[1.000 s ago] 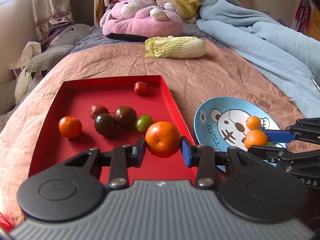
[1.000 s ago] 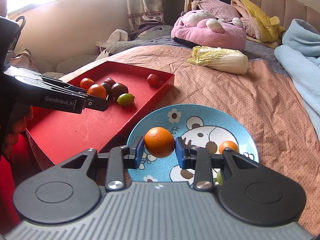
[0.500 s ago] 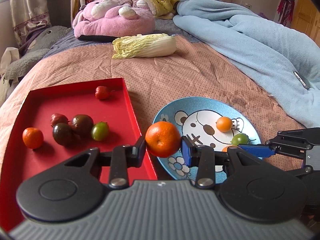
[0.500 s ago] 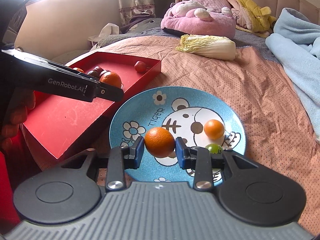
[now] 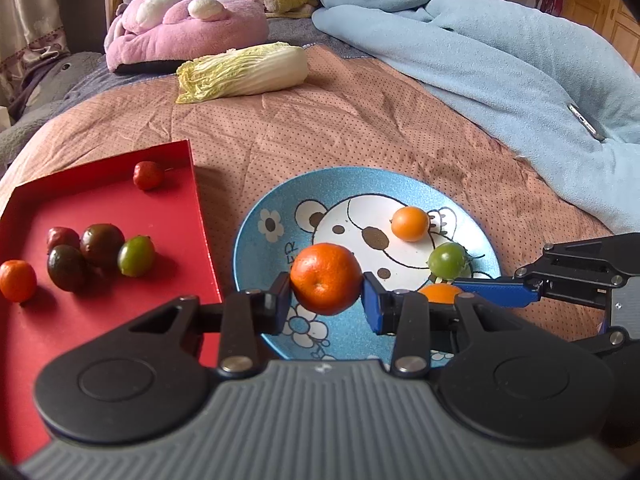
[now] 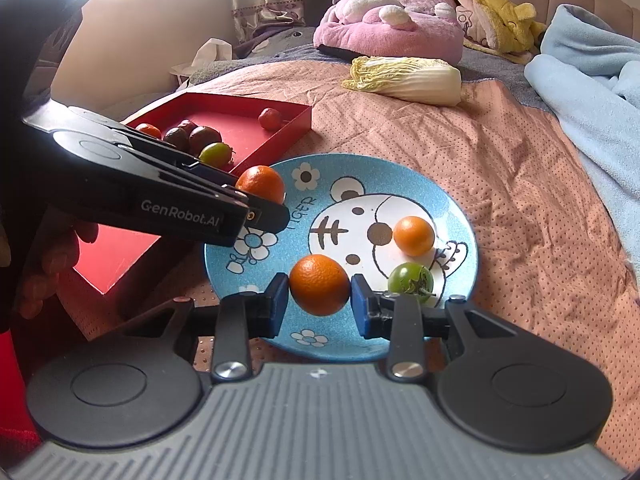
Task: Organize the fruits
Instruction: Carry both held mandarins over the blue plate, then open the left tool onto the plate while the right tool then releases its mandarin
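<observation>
My left gripper (image 5: 325,296) is shut on an orange mandarin (image 5: 325,278) and holds it over the near left part of the blue bear plate (image 5: 256,256). My right gripper (image 6: 319,298) is shut on a second mandarin (image 6: 319,285) above the plate's near rim (image 6: 460,216). On the plate lie a small orange fruit (image 6: 413,235) and a green tomato (image 6: 411,278). The red tray (image 5: 100,208) to the left holds a small mandarin (image 5: 17,281), two dark fruits, a green one (image 5: 136,256) and two red ones.
A Chinese cabbage (image 5: 244,72) lies farther back on the dotted pink bedspread. Behind it sit a pink plush (image 5: 180,28) and a yellow one. A light blue blanket (image 5: 500,64) with a phone (image 5: 586,122) on it covers the right side.
My left gripper has carried its mandarin rightward from above the red tray to above the plate. My right gripper, with its mandarin, has edged forward over the plate.
</observation>
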`<state>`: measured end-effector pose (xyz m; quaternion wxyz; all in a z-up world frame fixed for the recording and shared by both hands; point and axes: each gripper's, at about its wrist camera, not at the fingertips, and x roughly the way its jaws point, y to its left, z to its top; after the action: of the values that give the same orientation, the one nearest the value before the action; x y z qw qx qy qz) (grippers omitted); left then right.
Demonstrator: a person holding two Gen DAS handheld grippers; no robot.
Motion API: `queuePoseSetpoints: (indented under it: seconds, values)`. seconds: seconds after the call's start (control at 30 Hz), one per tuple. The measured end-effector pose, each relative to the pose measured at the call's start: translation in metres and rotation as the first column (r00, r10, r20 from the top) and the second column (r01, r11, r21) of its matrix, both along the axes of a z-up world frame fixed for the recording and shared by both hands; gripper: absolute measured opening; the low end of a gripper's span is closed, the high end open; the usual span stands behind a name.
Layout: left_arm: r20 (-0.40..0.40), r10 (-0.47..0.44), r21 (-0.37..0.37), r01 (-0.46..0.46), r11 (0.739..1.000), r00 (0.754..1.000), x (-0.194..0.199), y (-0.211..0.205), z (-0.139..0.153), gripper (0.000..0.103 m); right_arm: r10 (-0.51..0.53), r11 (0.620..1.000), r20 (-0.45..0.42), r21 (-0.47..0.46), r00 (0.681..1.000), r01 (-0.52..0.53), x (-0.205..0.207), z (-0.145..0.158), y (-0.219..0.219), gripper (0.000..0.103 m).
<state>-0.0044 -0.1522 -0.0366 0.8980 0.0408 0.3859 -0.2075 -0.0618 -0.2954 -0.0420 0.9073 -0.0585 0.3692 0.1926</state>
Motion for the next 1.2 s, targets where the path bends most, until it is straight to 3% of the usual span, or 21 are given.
queuePoseSetpoints:
  seconds: [0.7,1.07,1.2]
  values:
    - [-0.031,-0.008,0.086,0.010,0.996,0.999,0.013,-0.012,-0.018,0.042,-0.007,1.000,-0.019,0.006,1.000,0.007,-0.002,-0.008,-0.004,0.039]
    - [-0.047,-0.017,0.078,0.021,0.997,0.999,0.014,-0.015,-0.019,0.042,-0.010,1.000,-0.025,0.007,1.000,0.010,0.002,-0.010,-0.006,0.039]
    - [-0.011,-0.005,0.056,0.006,0.998,1.000,0.011,-0.013,-0.009,0.059,-0.011,1.000,-0.033,0.005,0.999,0.012,0.003,-0.013,-0.005,0.039]
